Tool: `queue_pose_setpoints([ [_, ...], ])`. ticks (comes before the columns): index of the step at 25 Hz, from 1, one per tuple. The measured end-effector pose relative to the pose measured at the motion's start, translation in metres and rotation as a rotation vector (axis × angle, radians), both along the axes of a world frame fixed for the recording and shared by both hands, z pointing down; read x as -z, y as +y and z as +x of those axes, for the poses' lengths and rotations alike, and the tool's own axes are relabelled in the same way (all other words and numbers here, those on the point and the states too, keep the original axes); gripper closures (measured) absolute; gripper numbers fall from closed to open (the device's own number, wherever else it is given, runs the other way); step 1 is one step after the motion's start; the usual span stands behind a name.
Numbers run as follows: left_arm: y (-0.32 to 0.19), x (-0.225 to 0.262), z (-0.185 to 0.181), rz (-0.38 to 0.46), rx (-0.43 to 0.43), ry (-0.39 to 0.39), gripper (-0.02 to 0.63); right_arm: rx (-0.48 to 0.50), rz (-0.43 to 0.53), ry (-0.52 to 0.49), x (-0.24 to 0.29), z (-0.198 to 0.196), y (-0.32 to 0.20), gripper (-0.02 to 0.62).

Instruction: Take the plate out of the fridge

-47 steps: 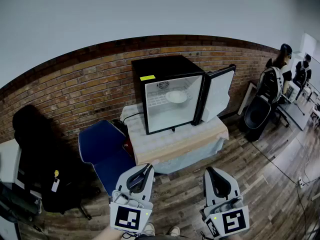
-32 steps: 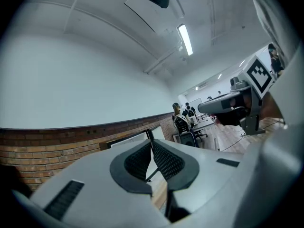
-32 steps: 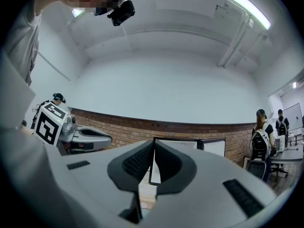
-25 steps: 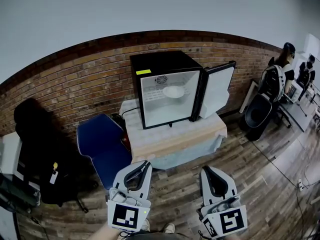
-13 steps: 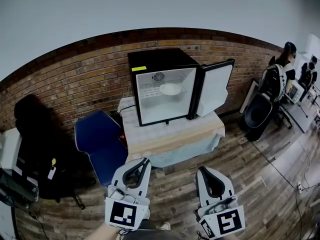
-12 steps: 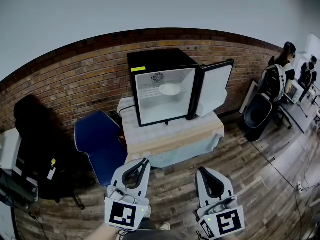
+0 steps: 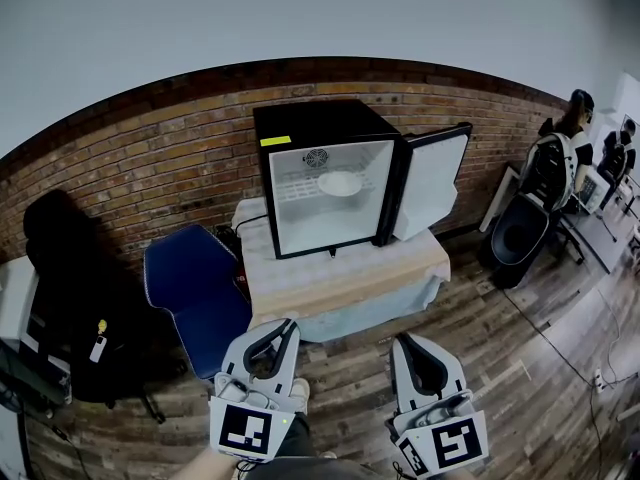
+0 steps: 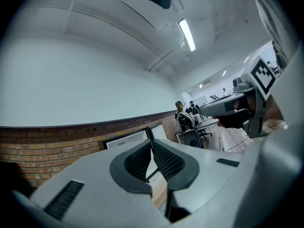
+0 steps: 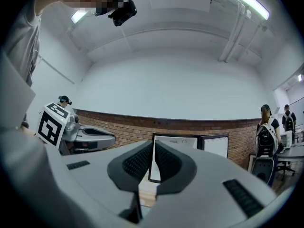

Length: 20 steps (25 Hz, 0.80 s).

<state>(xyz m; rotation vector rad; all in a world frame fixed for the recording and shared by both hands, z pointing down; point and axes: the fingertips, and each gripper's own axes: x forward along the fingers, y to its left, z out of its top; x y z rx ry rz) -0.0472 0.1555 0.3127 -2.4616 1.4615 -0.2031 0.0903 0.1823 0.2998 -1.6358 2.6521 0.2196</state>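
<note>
A small black fridge (image 7: 322, 180) stands on a cloth-covered table (image 7: 345, 273) against the brick wall, its door (image 7: 432, 182) swung open to the right. A white plate (image 7: 340, 183) lies on the wire shelf inside. My left gripper (image 7: 287, 325) and right gripper (image 7: 397, 341) hang low in the head view, well short of the table, both shut and empty. In the left gripper view the left gripper (image 8: 151, 144) points toward the fridge (image 8: 124, 139). In the right gripper view the fridge (image 9: 174, 143) shows behind the right gripper (image 9: 154, 144).
A blue chair (image 7: 193, 294) stands left of the table, with a dark chair and bags (image 7: 70, 288) farther left. Seated people and office chairs (image 7: 545, 183) are at the right. Wooden floor (image 7: 520, 368) lies between me and the table.
The fridge has drifted slightly left and up in the head view, and both grippers sit a little lower in it. Their jaws have stayed shut.
</note>
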Motion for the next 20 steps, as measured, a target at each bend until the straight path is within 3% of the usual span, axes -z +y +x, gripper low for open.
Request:
queue_pose_setpoints([
  [16, -0.112, -0.014, 0.002, -0.029, -0.03, -0.038, 0.577, -0.013, -0.035, -0.019, -0.01, -0.008, -0.113, 0.563],
  [20, -0.146, -0.016, 0.004, -0.03, -0.049, -0.017, 0.577, -0.018, -0.058, 0.002, -0.015, -0.011, -0.149, 0.561],
])
